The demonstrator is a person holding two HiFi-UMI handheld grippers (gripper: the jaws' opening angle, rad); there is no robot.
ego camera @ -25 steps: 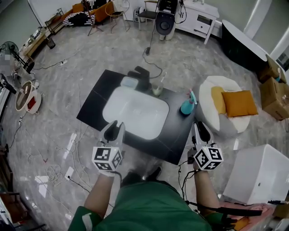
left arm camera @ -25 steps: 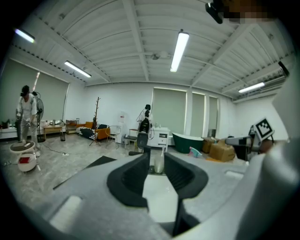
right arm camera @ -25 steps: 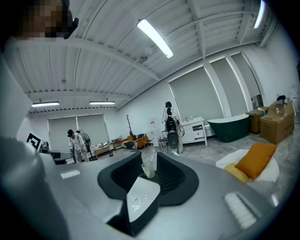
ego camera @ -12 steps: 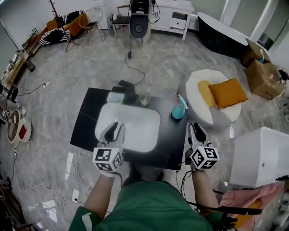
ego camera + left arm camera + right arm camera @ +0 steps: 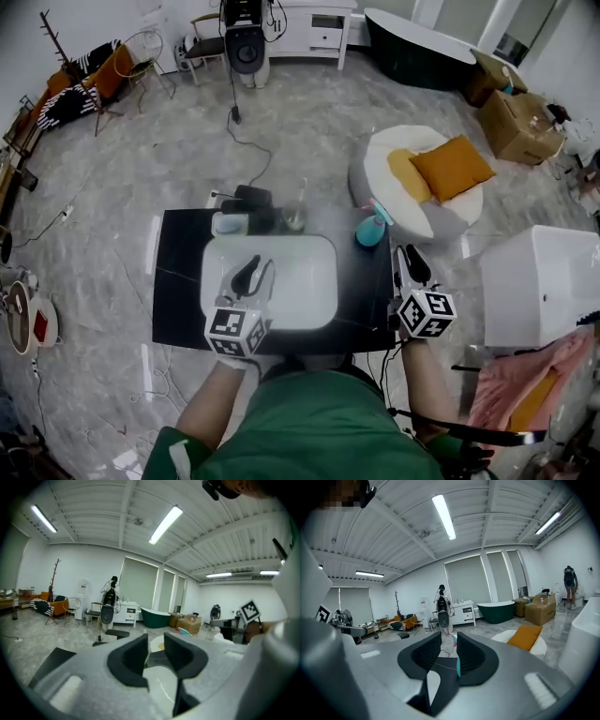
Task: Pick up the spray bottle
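The table (image 5: 178, 281) is black, with a white basin (image 5: 300, 281) set in it and, at its far right corner, a teal spray bottle (image 5: 368, 232) with pink at its top. At the table's near edge, the left gripper (image 5: 253, 269) and right gripper (image 5: 409, 255) have black fingers (image 5: 246, 274) and cubes (image 5: 234, 330) patterned in black-and-white squares, and the person's top (image 5: 300, 431) is green. Around the table the floor (image 5: 141, 159) is grey and marbled, and right of the table an orange cushion (image 5: 452, 167) lies on a cream chair (image 5: 380, 155).

No text, label, brand or number can be read anywhere in these views.
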